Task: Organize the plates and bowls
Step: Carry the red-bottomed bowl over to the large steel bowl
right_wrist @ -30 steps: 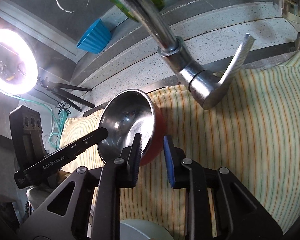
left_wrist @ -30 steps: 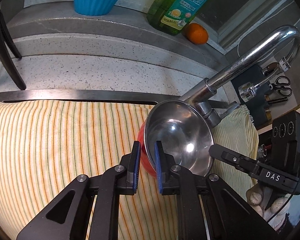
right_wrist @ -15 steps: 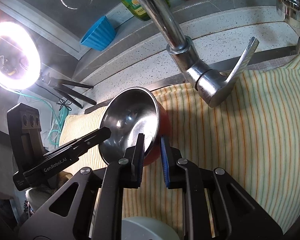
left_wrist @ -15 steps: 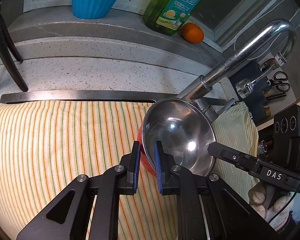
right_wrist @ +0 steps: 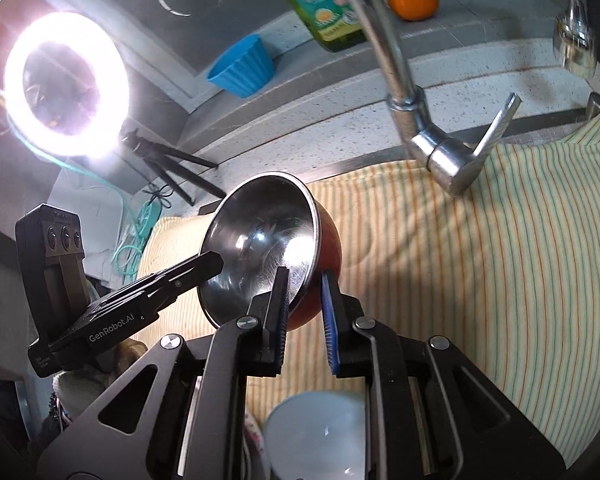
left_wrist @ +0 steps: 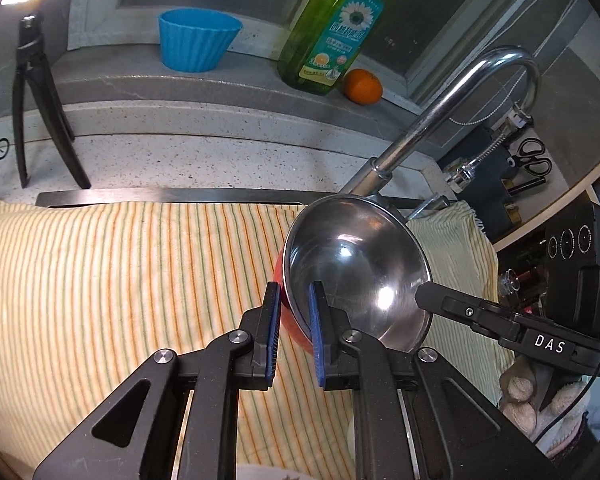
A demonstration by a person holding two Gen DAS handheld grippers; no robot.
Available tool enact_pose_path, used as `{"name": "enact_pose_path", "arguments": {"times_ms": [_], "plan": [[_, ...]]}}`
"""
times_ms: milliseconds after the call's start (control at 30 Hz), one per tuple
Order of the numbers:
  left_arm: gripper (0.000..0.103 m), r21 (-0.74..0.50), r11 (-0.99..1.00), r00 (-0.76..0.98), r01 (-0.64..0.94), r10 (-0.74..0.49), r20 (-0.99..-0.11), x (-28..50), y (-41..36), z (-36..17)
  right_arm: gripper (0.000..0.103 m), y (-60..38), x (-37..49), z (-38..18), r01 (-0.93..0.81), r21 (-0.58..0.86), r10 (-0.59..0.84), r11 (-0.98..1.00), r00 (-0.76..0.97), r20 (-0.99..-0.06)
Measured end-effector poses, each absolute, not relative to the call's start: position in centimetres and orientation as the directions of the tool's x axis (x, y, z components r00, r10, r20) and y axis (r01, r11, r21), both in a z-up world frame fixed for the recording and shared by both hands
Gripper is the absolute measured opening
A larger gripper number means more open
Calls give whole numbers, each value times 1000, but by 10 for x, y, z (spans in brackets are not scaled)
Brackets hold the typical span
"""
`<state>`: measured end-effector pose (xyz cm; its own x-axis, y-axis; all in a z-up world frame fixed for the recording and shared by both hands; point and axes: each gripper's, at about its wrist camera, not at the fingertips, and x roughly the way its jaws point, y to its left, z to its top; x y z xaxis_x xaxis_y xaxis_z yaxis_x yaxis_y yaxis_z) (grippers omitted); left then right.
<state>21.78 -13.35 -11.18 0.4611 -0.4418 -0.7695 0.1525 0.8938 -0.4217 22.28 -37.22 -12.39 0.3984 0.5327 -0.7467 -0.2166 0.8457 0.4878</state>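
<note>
Right now, through the left wrist view, one bowl (left_wrist: 356, 276) is showing, steel inside and red outside, held up over the striped cloth (left_wrist: 120, 280) covering the sink. The left claw (left_wrist: 294, 312) is pinching the bowl's near rim, one pad inside, one on the red wall, nearly closed. The bowl is tilting, its mouth facing up and toward the camera; being round, it is showing no long axis. The right claw (left_wrist: 422, 300) is reaching in from the right, its tip at the opposite rim. Behind, one blue cup (left_wrist: 196, 42), one green soap bottle (left_wrist: 334, 32) and one orange (left_wrist: 363, 86) are standing on the ledge, and one tap (left_wrist: 452, 120) is arching over.

Through the right wrist view, the same single bowl (right_wrist: 260, 252) is tipping its mouth toward the left. The right claw (right_wrist: 304, 300) is gripping its rim, almost shut on the wall. The left claw (right_wrist: 210, 262) is touching the far rim. One ring light (right_wrist: 64, 84) is glaring, and one pale dish (right_wrist: 316, 432) is lying below.
</note>
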Motion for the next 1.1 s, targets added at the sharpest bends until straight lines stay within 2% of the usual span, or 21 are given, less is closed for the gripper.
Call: {"name": "enact_pose_path", "arguments": {"times_ms": [633,1100], "plan": [[12,-414,903,548,114,-404,-732,121,-61,-71,16,-299,135,-87,-317,479,572,819,377,-729],[12,-417,909,597,-5,-332,-731,53,5,-65,16,-228,88,-89,-427,491,627,760,280,-727]]}}
